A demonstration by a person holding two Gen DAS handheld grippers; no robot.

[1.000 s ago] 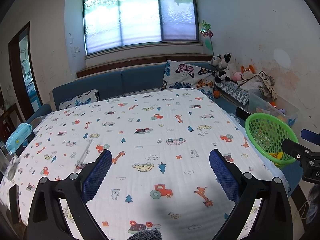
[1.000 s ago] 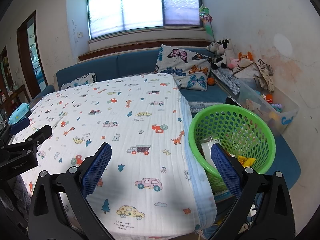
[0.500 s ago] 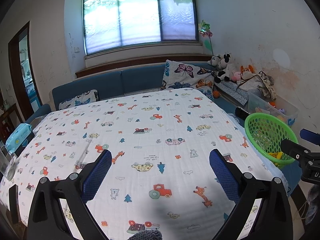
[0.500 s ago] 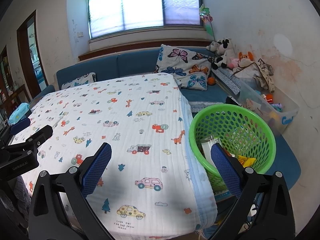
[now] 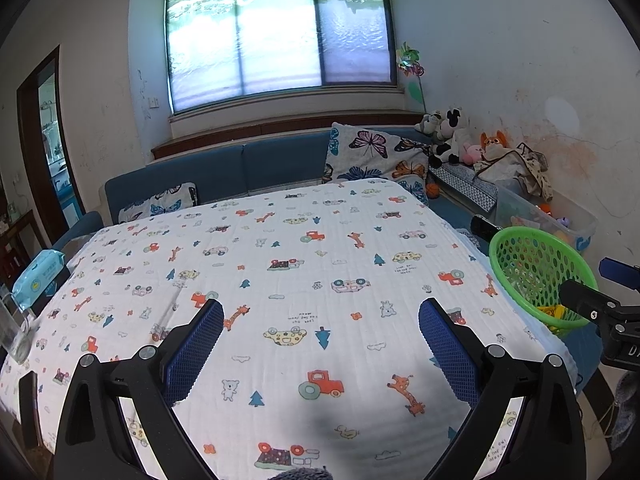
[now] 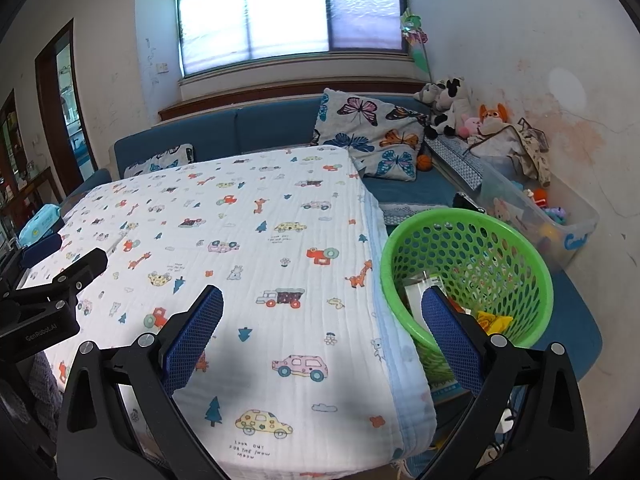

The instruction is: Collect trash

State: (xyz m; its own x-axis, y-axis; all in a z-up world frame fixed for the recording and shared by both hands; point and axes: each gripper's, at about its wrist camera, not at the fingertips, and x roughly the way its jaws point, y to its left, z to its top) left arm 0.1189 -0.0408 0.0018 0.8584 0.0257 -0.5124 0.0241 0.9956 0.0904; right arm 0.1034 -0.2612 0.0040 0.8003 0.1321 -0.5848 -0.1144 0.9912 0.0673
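Observation:
A green mesh basket (image 6: 468, 276) stands off the table's right edge, holding a white carton and a yellow wrapper (image 6: 494, 320); the same basket (image 5: 536, 276) shows at the right of the left wrist view. My left gripper (image 5: 320, 348) hovers open over the patterned tablecloth (image 5: 300, 264), nothing between its blue pads. My right gripper (image 6: 322, 332) is open too, near the table's right front corner, its right finger in front of the basket. No loose trash shows on the tablecloth (image 6: 248, 248).
A blue wipes pack (image 5: 38, 272) and a clear glass (image 5: 14, 328) sit at the table's left edge. A blue sofa with butterfly pillows (image 6: 368, 140) runs behind. Plush toys (image 6: 452, 108) and a clear toy bin (image 6: 536, 216) line the right wall.
Both grippers stay open and almost still. The left wrist view has drifted slightly, so the basket sits a little lower and farther right.

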